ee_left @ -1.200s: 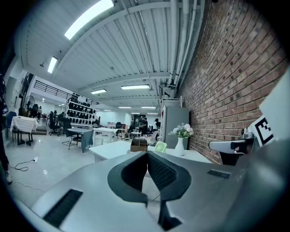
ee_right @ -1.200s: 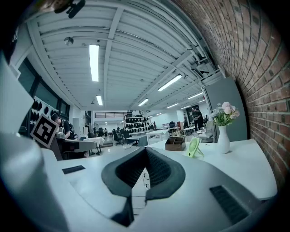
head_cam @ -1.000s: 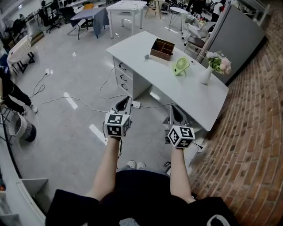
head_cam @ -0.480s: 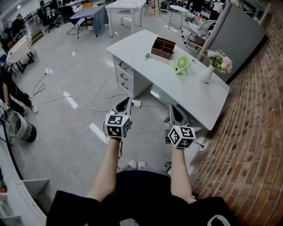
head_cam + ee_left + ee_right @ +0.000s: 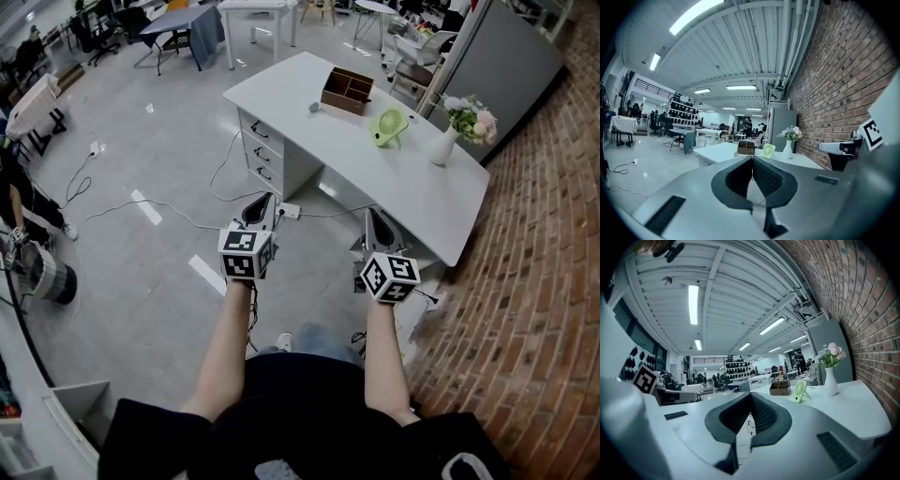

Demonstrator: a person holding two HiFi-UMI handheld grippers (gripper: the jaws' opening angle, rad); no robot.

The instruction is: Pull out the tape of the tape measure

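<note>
**First:** If the tape measure [image 5: 313, 107] is that small grey lump on the white desk [image 5: 412, 192], just left of the brown box [image 5: 347, 91], we cannot be sure. It is too small for us to make out.

**Second:** Agreed. Beyond it we count one box, one green fan [image 5: 388, 126] and one vase [image 5: 442, 148] of flowers, set apart along the desk top. We also count three drawer handles on the desk's front.

**First:** And our two grippers. We see the left gripper [image 5: 263, 201] with its jaws pressed together and nothing between them. The right gripper [image 5: 371, 217] is the same, closed and empty.

**Second:** Both hang short of the desk's long near edge, well apart from the lump. The right one looks the nearer to that edge.

**First:** For room, we have open grey floor [image 5: 122, 169] spreading to our left, crossed by cables [image 5: 169, 217]. The brick wall [image 5: 553, 262] hems us in on the right, beside the desk's end.

**Second:** Under the desk top we see almost nothing, and our own body cuts off the floor below us.
</note>
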